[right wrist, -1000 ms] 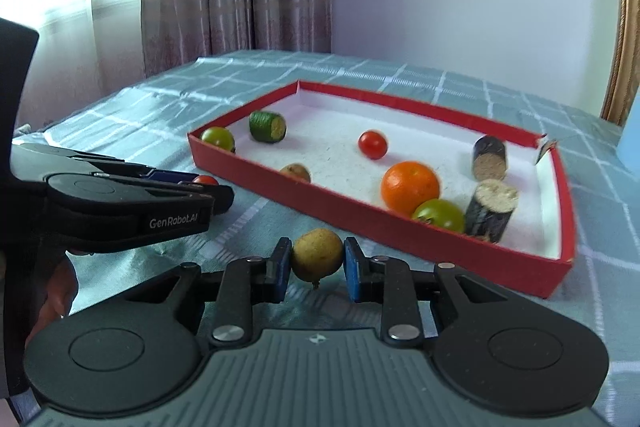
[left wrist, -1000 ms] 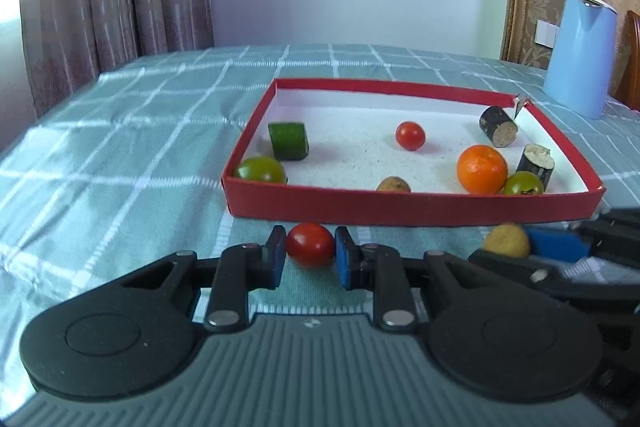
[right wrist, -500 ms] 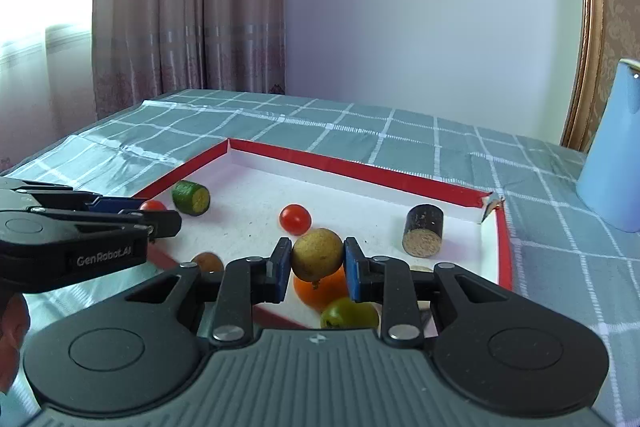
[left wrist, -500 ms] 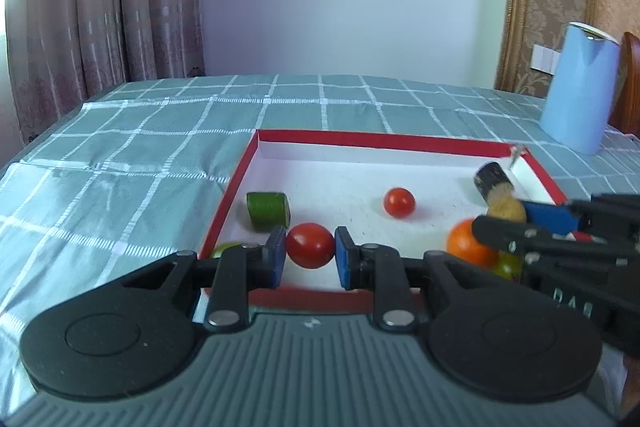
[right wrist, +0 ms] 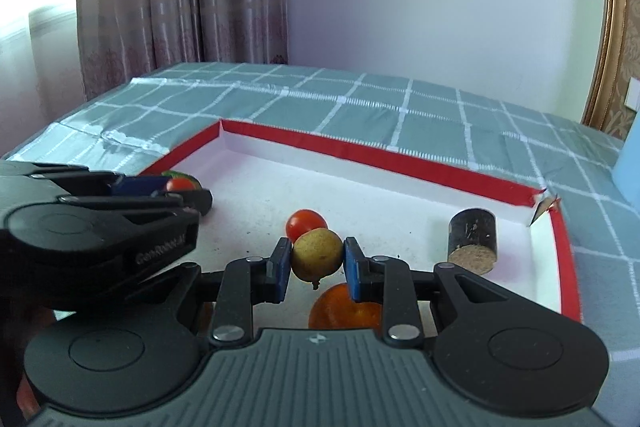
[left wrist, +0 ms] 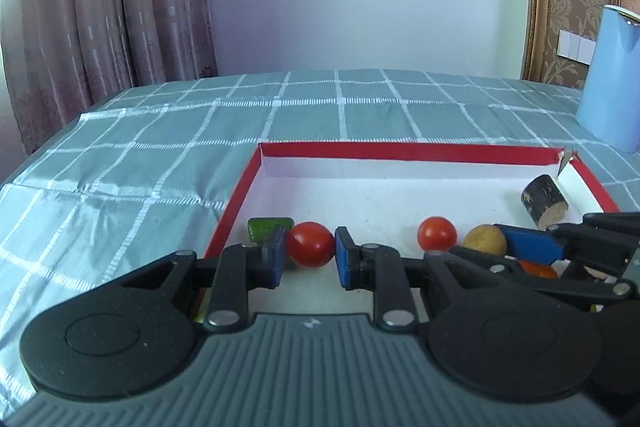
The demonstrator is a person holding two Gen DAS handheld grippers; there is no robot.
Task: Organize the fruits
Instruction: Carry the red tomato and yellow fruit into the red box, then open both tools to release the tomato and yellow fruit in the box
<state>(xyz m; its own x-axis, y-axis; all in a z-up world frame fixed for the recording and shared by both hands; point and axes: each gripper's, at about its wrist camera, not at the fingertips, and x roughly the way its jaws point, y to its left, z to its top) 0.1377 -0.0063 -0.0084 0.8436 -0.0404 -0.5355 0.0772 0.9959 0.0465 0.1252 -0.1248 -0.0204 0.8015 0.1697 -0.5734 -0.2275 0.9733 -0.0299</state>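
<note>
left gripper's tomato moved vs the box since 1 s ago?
Yes. The tomato, clamped in the left gripper, was short of the red box's near wall a second ago; now it is past that wall, over the white floor.

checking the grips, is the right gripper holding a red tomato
No, the right gripper is shut on a yellowish-brown fruit; the red cherry tomato behind it lies loose in the red tray.

Red tray point(left wrist: 400, 151) w/ white floor, teal-white checked cloth point(left wrist: 160, 147), red tomato point(left wrist: 310, 244), blue jug point(left wrist: 612, 75)
</note>
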